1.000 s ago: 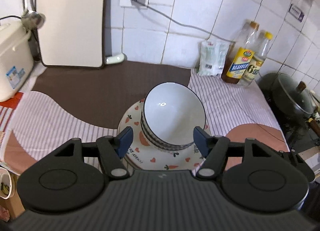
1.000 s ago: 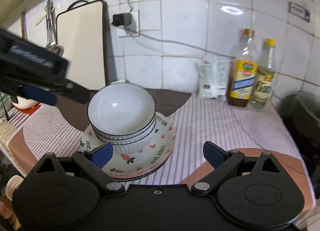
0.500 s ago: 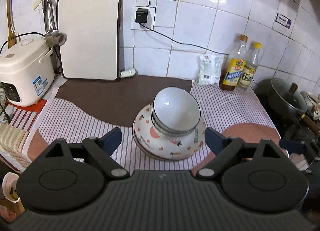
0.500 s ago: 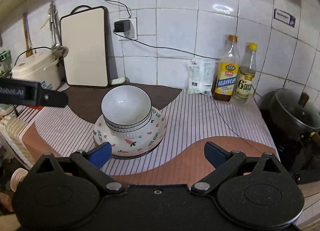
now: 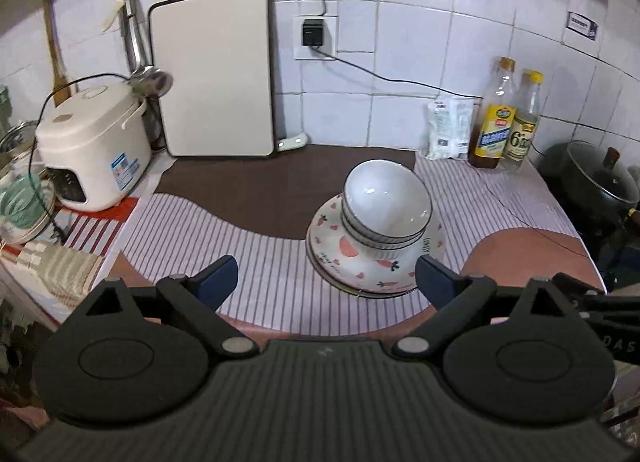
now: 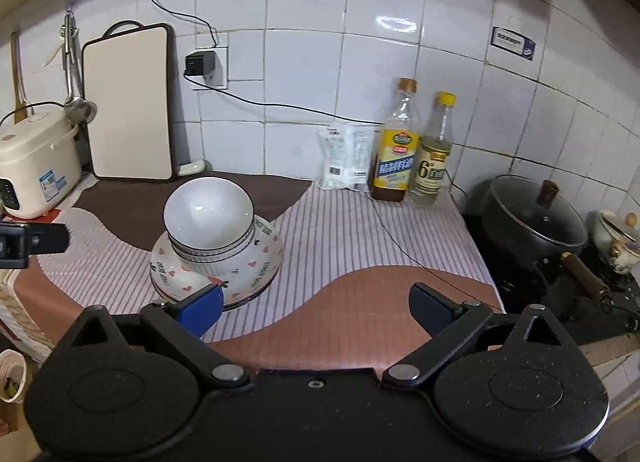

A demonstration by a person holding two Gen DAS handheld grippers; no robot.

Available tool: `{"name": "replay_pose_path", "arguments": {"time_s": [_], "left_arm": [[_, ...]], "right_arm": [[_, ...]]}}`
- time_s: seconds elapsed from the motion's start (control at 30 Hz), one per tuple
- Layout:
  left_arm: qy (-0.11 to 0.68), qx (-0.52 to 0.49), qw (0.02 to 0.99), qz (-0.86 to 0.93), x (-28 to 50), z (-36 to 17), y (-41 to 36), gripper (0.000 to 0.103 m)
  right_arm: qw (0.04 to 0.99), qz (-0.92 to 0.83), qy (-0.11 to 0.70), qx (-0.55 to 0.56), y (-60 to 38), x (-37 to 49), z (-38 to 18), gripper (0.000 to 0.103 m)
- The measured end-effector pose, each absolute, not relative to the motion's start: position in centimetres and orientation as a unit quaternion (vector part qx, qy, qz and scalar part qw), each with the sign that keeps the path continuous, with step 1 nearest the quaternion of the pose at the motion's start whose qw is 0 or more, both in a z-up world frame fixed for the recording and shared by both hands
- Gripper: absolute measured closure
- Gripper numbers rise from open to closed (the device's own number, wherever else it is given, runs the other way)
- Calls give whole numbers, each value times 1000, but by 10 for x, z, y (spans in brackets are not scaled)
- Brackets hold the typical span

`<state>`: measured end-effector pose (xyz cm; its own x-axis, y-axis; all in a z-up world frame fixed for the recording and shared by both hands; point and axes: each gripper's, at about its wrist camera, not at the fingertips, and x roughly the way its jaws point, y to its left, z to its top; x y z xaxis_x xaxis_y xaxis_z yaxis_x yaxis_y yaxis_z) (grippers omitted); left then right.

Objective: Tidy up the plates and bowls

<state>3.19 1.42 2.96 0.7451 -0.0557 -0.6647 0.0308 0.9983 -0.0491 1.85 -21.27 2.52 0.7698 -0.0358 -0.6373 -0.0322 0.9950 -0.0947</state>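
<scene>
A stack of white ribbed bowls sits tilted on a stack of white plates with heart and carrot prints, on the striped mat. The same bowls and plates show in the right wrist view. My left gripper is open and empty, drawn back near the counter's front edge, with the stack ahead to its right. My right gripper is open and empty, with the stack ahead to its left. The left gripper's tip shows at the left edge of the right wrist view.
A rice cooker and a leaning cutting board stand at the back left. A white packet and two bottles stand at the back right. A lidded black pot sits on the stove to the right. A cord crosses the mat.
Both grippers have drawn back from the stack toward the counter's front edge. The left gripper's jaws, close around the bowls before, have opened wide. The bowls and plates have stayed in place.
</scene>
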Motion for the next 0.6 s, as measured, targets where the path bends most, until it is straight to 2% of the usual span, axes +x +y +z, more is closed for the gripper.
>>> {"name": "replay_pose_path", "arguments": {"time_s": [0.6], "left_arm": [[360, 4, 933, -14, 26, 23, 19, 6]], "right_arm": [[943, -34, 323, -72, -204, 7, 22, 2]]}}
